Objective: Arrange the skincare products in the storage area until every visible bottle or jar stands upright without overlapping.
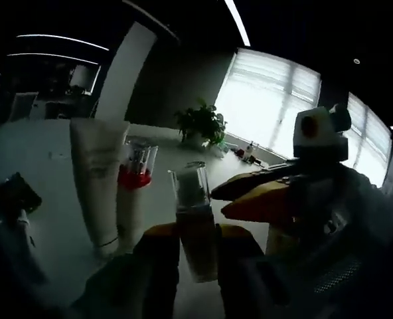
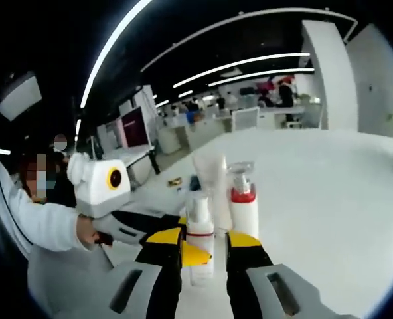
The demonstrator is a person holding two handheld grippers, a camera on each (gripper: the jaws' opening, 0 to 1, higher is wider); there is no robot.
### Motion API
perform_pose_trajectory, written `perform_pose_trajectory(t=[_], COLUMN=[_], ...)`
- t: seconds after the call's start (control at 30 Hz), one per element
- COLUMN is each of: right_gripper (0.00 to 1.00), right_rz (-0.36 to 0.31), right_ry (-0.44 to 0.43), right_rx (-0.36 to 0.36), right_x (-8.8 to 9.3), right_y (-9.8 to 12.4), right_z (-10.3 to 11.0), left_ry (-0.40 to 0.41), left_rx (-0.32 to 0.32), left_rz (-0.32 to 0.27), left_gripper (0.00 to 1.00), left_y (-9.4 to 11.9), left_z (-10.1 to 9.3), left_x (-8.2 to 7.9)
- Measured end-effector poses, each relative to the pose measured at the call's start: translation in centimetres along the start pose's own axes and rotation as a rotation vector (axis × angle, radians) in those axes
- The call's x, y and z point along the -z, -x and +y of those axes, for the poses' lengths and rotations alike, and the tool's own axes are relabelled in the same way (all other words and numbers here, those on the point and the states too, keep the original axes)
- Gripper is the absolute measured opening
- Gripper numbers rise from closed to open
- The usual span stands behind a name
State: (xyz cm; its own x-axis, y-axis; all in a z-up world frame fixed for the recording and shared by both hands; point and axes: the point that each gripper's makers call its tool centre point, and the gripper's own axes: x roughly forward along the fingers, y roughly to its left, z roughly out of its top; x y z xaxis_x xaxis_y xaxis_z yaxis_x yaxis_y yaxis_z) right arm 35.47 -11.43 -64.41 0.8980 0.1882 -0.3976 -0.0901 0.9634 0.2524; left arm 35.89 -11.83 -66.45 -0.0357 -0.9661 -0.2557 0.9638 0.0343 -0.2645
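White table [image 2: 329, 179]: pump bottle [image 1: 195, 222] is gripped upright between left gripper [image 1: 195, 249] jaws, and is flanked by right gripper [image 2: 204, 256] jaws, contact unclear. Red-collared bottle [image 2: 243, 203] and tube [image 2: 211, 176] are seen just behind.

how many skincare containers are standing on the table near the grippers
3: a white tube, a red-collared pump bottle beside it, and a clear-capped bottle between the right gripper jaws. Others may be hidden.
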Motion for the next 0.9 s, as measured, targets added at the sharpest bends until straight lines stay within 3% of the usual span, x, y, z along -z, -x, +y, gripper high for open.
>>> perform_pose_trajectory(t=[0.13,0.4,0.57,0.77,0.83,0.9], right_gripper=[0.18,0.16,0.13,0.12,0.12,0.11], right_rz=[0.022,0.059,0.081,0.144,0.138,0.138], right_ry=[0.009,0.015,0.022,0.015,0.052,0.034], right_rx=[-0.012,-0.041,-0.050,-0.015,0.006,0.033], right_x=[0.4,0.8,1.1,2.0,1.9,1.9], right_y=[-0.4,-1.1,-1.2,-1.5,-1.7,-1.9], right_z=[0.2,0.7,0.8,0.6,0.6,0.5], left_ry=[-0.062,-0.212,-0.239,-0.294,-0.316,-0.306], left_rx=[0.002,0.019,0.038,0.028,0.013,0.008], left_rz=[-0.014,0.020,0.034,0.062,0.064,0.067], left_gripper=[0.15,0.15,0.15,0.16,0.16,0.16], left_y=[0.2,0.0,-0.1,-0.3,-0.4,-0.4], left_z=[-0.1,-0.6,-1.0,-0.8,-0.5,-0.2], left_x=[-0.4,0.2,0.6,1.3,1.5,1.5])
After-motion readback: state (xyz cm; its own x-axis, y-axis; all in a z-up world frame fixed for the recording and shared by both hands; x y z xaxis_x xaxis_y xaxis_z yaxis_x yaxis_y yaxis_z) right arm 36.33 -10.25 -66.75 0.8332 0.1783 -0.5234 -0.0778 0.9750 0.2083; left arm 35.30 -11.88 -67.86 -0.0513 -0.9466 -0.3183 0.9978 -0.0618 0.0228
